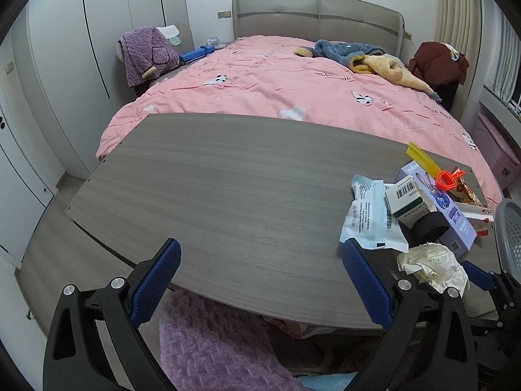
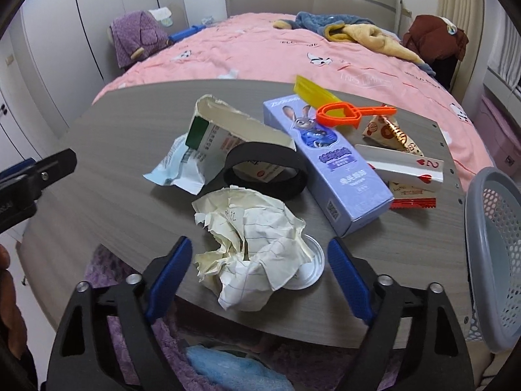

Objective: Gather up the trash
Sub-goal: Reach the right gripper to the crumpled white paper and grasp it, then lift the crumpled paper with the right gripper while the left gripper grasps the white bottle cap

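A pink bed (image 1: 280, 75) fills the far half of both views, with a grey headboard (image 1: 319, 13) at 12 o'clock and a blue and yellow heap of clothes (image 1: 364, 57) near its pillow end. A grey wood-grain board (image 1: 228, 195) lies in front of it as the work surface. In the right wrist view a grey mesh basket (image 2: 498, 260) stands at the board's 3 o'clock edge.

The trash sits clustered on the board's right part. A lilac box (image 2: 329, 163) with a cartoon rabbit runs from 12 toward 4 o'clock. At its 9 o'clock lies a torn white carton (image 2: 228, 130) on a pale blue wrapper (image 2: 176, 169), with a black ring (image 2: 265, 171) leaning between carton and box. An orange plastic tool (image 2: 351, 112) lies across the box's far end, over a yellow strip (image 2: 309, 91). At the box's 3 o'clock lie a playing card (image 2: 407, 166), a patterned snack wrapper (image 2: 387, 133) and a red wrapper (image 2: 413, 203).

The crumpled paper (image 2: 250, 251), lined and cream, lies at the board's near edge, partly covering a white lid (image 2: 312, 267).

The right gripper (image 2: 260, 267) stands with its blue pads either side of the crumpled paper, apart and not pressing it. The left gripper (image 1: 260, 280) is wide apart over bare board, nothing between its pads; the trash lies at its 2 o'clock.
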